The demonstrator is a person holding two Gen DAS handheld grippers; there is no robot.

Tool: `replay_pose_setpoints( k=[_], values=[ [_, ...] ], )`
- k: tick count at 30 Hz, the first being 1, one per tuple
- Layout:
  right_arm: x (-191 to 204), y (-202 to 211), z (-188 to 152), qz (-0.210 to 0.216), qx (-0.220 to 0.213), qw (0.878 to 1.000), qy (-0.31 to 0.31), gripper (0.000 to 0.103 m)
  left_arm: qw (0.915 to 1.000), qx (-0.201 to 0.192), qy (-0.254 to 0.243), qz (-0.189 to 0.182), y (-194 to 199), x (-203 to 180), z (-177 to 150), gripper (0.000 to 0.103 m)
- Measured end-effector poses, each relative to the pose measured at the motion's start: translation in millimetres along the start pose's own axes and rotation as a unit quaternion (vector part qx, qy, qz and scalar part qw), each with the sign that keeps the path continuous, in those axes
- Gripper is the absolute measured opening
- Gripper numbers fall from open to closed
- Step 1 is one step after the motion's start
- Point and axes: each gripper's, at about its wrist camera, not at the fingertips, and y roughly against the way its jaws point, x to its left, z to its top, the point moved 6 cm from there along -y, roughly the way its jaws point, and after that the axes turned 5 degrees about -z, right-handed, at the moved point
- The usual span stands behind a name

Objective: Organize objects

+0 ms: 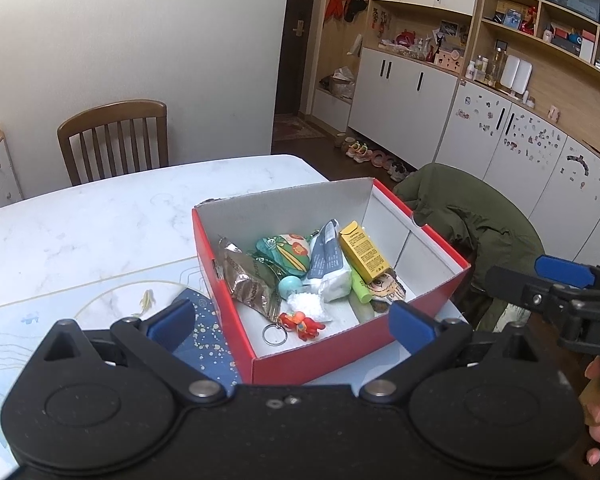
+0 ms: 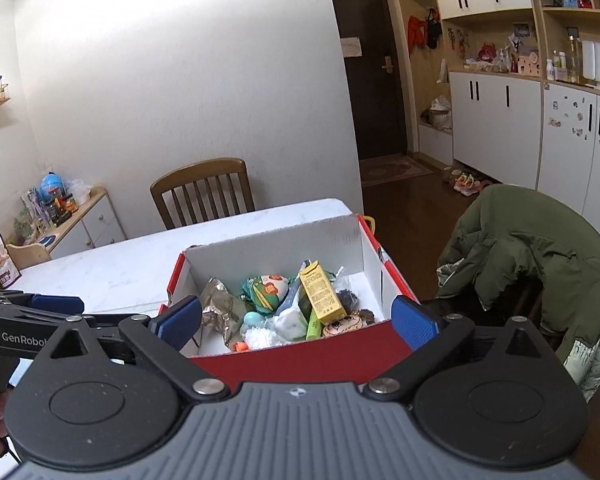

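Red cardboard box with white inside sits on the white marble table, near its right edge. Both tongs hang in front of it, jaws spread wide, nothing between the pads. Left gripper straddles the near wall of the box; right gripper does the same from a bit further right and higher. The right one also shows at the right edge of the left view, a hand behind it.

Inside the box, crowded toward the left and middle:
- crumpled brown foil packet against the left wall
- green pouch with a red print
- grey-white tissue pack
- yellow carton, tilted, leaning on the tissue pack
- green tube under the carton
- teal ball, white crumpled bit beside it
- red toy keychain with its ring near the front wall
- cartoon-face item at the right, partly hidden, possibly a sticker or badge (hard to tell)

A dark blue speckled sheet lies flat on the table, touching the left side of the box. Wooden chair at the far side. A green jacket is draped over another chair just right of the table, close to the right gripper. Cabinets along the far wall.
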Motion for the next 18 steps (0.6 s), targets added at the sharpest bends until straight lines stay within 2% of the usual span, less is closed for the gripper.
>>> replay_pose_setpoints(
  k=[18],
  values=[
    [0.8, -9.4, -2.8, -0.008, 0.021, 1.0, -0.005, 0.102, 1.0, 0.003, 0.001, 0.001, -6.7, 0.3, -0.4, 0.103]
  ],
)
